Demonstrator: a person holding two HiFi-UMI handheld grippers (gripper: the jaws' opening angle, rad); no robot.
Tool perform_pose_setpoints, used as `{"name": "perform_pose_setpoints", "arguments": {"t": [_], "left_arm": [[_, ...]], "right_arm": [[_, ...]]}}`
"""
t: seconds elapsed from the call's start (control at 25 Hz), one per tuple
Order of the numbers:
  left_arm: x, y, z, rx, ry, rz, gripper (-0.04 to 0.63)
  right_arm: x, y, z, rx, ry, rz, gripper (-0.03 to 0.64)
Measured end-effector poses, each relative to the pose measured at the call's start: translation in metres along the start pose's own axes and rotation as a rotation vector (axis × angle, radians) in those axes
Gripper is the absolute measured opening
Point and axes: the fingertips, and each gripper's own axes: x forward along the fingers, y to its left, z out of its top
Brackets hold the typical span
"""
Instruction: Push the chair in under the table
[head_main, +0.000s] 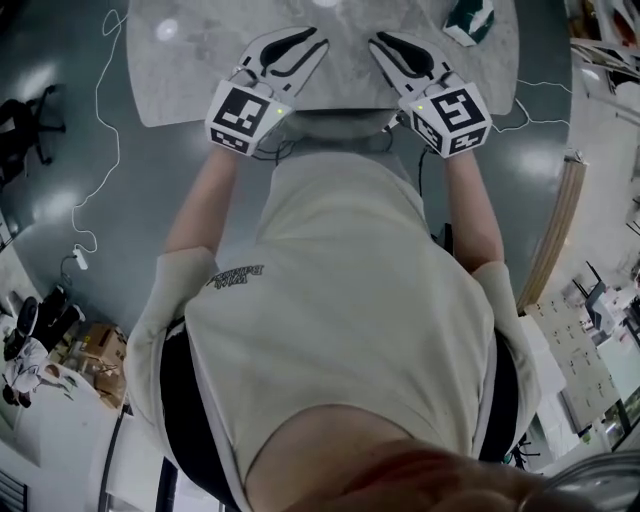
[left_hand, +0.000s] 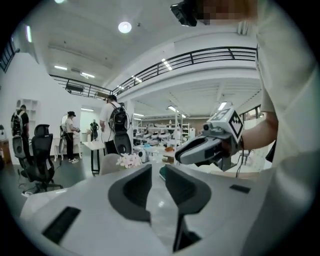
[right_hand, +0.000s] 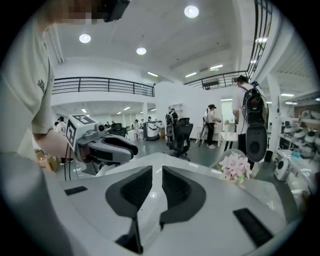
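Table: bare top ahead of left gripper and right gripper, with an open lane between them. Green box blocks the far right corner. Flowers stand further ahead. A cable lies on the floor to the left.

Pale marble-look table top, smooth, polished glossy grey floor, matt cloth shirt, matt white plastic left gripper and right gripper

The tabletop was seen steeply from overhead and skimmed closely, nearly level, by both claw cameras; the left claw and right claw were each caught by the other's.
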Motion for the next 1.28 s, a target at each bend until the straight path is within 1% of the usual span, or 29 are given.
{"name": "perform_pose_setpoints", "arguments": {"t": [0.08, 0.16, 0.28, 0.36, 0.48, 0.56, 0.72, 0.8, 0.88, 1.0, 1.12, 1.28], "left_arm": [[-0.004, 0.007, 0.018, 0.019, -0.035, 0.011, 0.086], [-0.010, 0.013, 0.031, 0.031, -0.044, 0.026, 0.086], [-0.018, 0.022, 0.051, 0.050, -0.075, 0.068, 0.078], [-0.022, 0.025, 0.064, 0.057, -0.093, 0.086, 0.064], [-0.028, 0.025, 0.083, 0.041, -0.106, 0.094, 0.049], [-0.031, 0.024, 0.098, 0.035, -0.136, 0.104, 0.037], [-0.034, 0.018, 0.128, 0.014, -0.191, 0.150, 0.022], [-0.038, 0.014, 0.141, 0.019, -0.206, 0.171, 0.014], [-0.042, 0.010, 0.151, 0.040, -0.211, 0.195, 0.011], [-0.041, 0.001, 0.164, 0.069, -0.211, 0.218, 0.009], [-0.044, -0.003, 0.177, 0.057, -0.229, 0.241, 0.009], [-0.054, -0.004, 0.184, 0.056, -0.234, 0.287, 0.009]], "right_arm": [[-0.002, -0.005, 0.019, -0.018, -0.050, -0.049, 0.064], [-0.006, -0.007, 0.037, -0.031, -0.095, -0.085, 0.060], [-0.010, -0.004, 0.062, -0.077, -0.150, -0.101, 0.058], [-0.013, 0.000, 0.076, -0.107, -0.175, -0.099, 0.058], [-0.018, 0.007, 0.097, -0.137, -0.212, -0.096, 0.055], [-0.018, 0.007, 0.110, -0.145, -0.235, -0.100, 0.044], [-0.026, 0.006, 0.137, -0.145, -0.303, -0.100, 0.037], [-0.033, 0.008, 0.150, -0.150, -0.336, -0.096, 0.032], [-0.041, 0.012, 0.162, -0.153, -0.363, -0.085, 0.028], [-0.062, 0.014, 0.174, -0.160, -0.395, -0.059, 0.020], [-0.076, 0.018, 0.183, -0.170, -0.415, -0.046, 0.012], [-0.080, 0.025, 0.180, -0.167, -0.398, -0.012, 0.009]]}}
